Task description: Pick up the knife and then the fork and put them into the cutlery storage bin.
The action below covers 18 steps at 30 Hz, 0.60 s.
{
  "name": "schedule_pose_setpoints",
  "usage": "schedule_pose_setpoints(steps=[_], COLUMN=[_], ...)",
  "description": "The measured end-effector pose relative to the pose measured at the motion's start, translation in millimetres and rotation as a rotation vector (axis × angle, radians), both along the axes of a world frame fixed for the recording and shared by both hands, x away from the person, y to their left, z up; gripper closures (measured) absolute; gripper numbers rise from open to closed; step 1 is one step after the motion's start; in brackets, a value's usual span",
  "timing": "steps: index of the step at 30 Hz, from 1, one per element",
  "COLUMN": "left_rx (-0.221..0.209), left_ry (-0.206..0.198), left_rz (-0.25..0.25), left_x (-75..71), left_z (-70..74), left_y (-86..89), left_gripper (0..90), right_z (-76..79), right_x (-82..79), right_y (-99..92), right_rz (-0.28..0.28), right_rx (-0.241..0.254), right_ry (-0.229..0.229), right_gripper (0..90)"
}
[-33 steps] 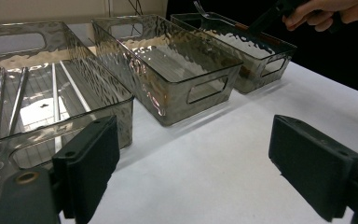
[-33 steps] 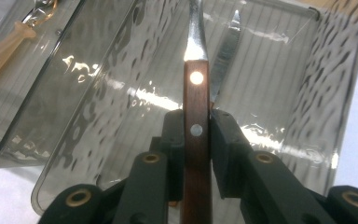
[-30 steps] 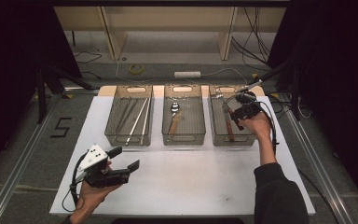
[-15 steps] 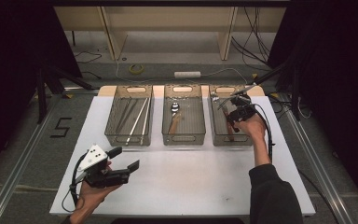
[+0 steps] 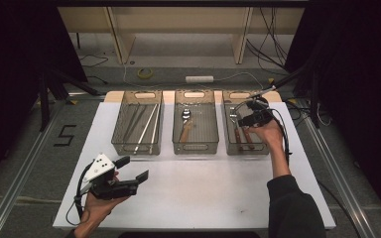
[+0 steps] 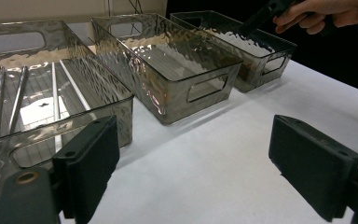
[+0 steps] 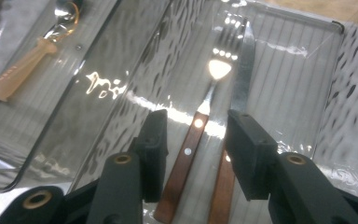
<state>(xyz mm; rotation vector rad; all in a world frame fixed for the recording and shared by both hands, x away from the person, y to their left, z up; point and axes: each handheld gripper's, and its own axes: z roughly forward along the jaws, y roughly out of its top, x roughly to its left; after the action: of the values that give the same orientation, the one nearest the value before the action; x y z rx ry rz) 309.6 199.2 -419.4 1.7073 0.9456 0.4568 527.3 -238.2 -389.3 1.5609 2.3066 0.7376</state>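
My right gripper [image 5: 246,119] hangs over the right clear bin [image 5: 245,148]. Its jaws have just been opening and stand apart. In the right gripper view a wooden-handled fork [image 7: 219,65] lies on the bin floor between the jaws of that gripper [image 7: 196,126], untouched by the pads. A knife [image 7: 242,74] lies beside the fork. My left gripper [image 5: 131,168] is held low at the table's front left, open and empty [image 6: 200,158].
The middle bin [image 5: 195,148] holds a wooden-handled spoon [image 5: 185,116]. The left bin [image 5: 136,148] holds long metal sticks [image 6: 9,100]. All three stand in a row at the back of the white table [image 5: 203,193]. Open tabletop lies in front of them.
The right gripper has tilted a little to the left over the right bin. The left hand and its gripper have kept still.
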Motion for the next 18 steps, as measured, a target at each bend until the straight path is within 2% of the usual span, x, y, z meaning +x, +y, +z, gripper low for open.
schedule_pose_setpoints(steps=[6,18], left_rx=[0.000,0.001], left_ry=[-0.002,0.002], left_rz=[-0.002,-0.001], left_x=[0.2,0.0], left_z=[0.1,-0.3], left_y=[-0.3,0.6], left_gripper=[15.7,15.7], right_z=[1.6,8.9], right_x=[-3.2,-11.6], right_y=[-2.7,-2.7], right_rz=[0.013,0.021], right_rx=[0.020,0.056], right_ry=[0.001,-0.029], right_gripper=[57.4,44.8])
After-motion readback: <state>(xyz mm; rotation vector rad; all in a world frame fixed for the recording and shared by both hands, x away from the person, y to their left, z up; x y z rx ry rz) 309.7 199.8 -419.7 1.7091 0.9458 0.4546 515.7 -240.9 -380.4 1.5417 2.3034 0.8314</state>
